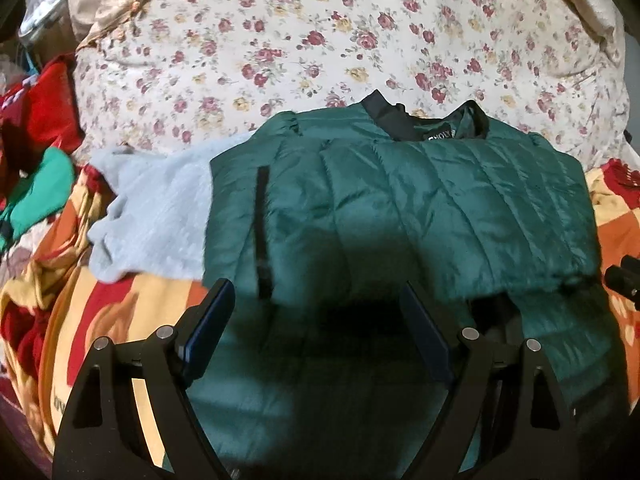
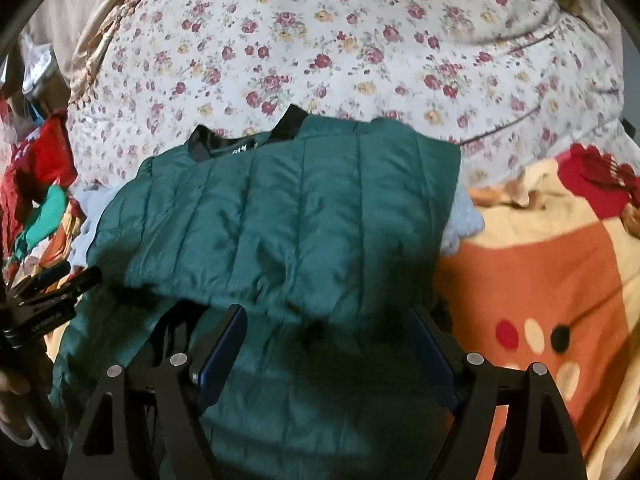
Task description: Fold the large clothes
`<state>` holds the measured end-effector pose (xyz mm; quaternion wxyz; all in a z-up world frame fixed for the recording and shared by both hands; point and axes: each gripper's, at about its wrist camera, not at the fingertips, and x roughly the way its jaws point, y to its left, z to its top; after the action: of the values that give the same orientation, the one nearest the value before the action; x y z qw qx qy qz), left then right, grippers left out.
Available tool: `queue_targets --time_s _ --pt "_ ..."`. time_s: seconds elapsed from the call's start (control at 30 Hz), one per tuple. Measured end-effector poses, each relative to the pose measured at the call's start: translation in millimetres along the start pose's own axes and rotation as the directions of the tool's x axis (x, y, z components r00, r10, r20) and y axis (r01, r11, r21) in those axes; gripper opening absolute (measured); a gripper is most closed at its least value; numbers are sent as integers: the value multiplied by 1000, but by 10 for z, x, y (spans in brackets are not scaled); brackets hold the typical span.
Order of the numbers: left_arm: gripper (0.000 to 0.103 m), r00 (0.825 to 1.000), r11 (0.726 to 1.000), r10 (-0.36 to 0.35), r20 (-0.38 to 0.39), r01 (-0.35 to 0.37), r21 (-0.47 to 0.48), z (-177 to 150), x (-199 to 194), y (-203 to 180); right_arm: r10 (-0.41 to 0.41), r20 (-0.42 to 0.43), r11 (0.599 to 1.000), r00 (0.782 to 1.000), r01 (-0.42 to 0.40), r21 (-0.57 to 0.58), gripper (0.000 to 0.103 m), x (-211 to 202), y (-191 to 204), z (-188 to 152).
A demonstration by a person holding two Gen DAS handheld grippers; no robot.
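Observation:
A dark green quilted jacket (image 1: 400,208) lies on the bed, with its black collar (image 1: 392,116) at the far end. Its upper layer is laid over the lower part, and that layer's near edge runs just beyond my fingertips. My left gripper (image 1: 316,286) hovers open over the jacket's near left part with nothing between its fingers. In the right wrist view the same jacket (image 2: 280,220) fills the middle. My right gripper (image 2: 327,311) stands open above its near right part, holding nothing. The left gripper (image 2: 52,292) shows at that view's left edge.
A light blue fleece garment (image 1: 152,216) lies under the jacket and sticks out on both sides. A floral quilt (image 1: 320,40) is bunched behind. An orange, yellow and red blanket (image 2: 540,280) covers the bed. Red and green clothes (image 1: 44,120) are piled at the far left.

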<state>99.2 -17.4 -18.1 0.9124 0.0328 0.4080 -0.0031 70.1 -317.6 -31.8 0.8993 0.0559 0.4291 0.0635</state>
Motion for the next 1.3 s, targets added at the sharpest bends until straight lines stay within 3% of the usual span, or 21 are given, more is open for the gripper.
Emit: queue_targets --time_s 0.67,1.3 --pt "85 1000 998 18 25 -17 -61 -783 -789 437 -6 -45 1000 999 7 12 82 -564 199 -802" --pt "85 999 994 4 -44 -8 -106 -1316 -974 746 -7 -114 1000 993 9 20 82 -762 164 -1307"
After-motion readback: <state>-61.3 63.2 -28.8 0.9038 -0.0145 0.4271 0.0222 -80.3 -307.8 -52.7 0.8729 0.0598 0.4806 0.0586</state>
